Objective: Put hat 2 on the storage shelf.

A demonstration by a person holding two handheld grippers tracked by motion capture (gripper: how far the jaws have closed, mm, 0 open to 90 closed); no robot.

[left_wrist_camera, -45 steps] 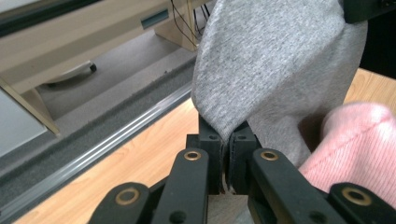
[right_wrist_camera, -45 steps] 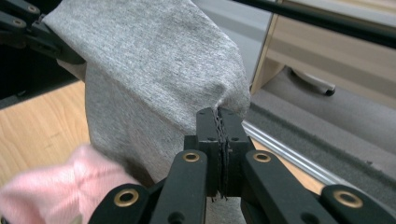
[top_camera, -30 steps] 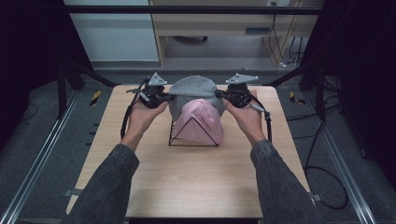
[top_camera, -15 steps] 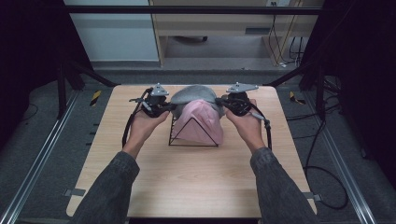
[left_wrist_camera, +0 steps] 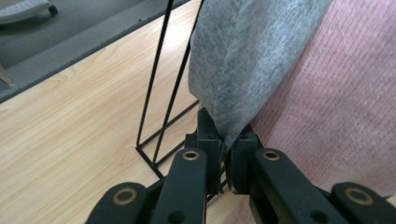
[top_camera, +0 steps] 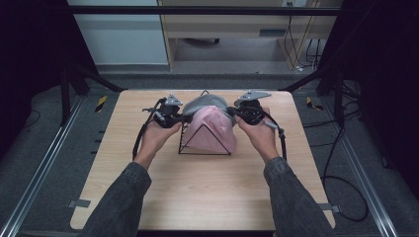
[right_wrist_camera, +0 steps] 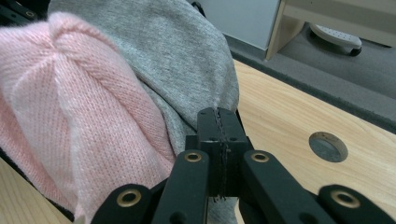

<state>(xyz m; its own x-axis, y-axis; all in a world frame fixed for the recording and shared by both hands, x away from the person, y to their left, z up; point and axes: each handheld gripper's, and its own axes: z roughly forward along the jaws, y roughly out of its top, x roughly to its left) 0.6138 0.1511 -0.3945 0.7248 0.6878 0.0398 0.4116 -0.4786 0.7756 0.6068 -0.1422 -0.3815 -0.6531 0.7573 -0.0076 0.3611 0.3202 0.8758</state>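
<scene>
Grey knit cloth point(top_camera: 205, 103) is draped over the far end of a black wire rack point(top_camera: 203, 143) on the desk point(top_camera: 197, 197), right behind a pink knit cloth point(top_camera: 213, 129). Left gripper point(left_wrist_camera: 224, 140) pinches its edge on one side, right gripper point(right_wrist_camera: 218, 135) is clamped on the opposite edge, rack sitting between them.

the table point(top_camera: 207, 192) is pale wood-grain laminate, smooth and matt. the grey cloth point(right_wrist_camera: 182, 56) looks like soft, fine jersey with a faintly fuzzy face. the pink cloth point(right_wrist_camera: 70, 107) is a coarser ribbed knit, matt. the rack point(left_wrist_camera: 159, 93) is thin black wire, smooth. the gripper jaws are matt black plastic with brass-coloured rivets. the floor point(top_camera: 49, 163) looks like rough grey carpet.
</scene>
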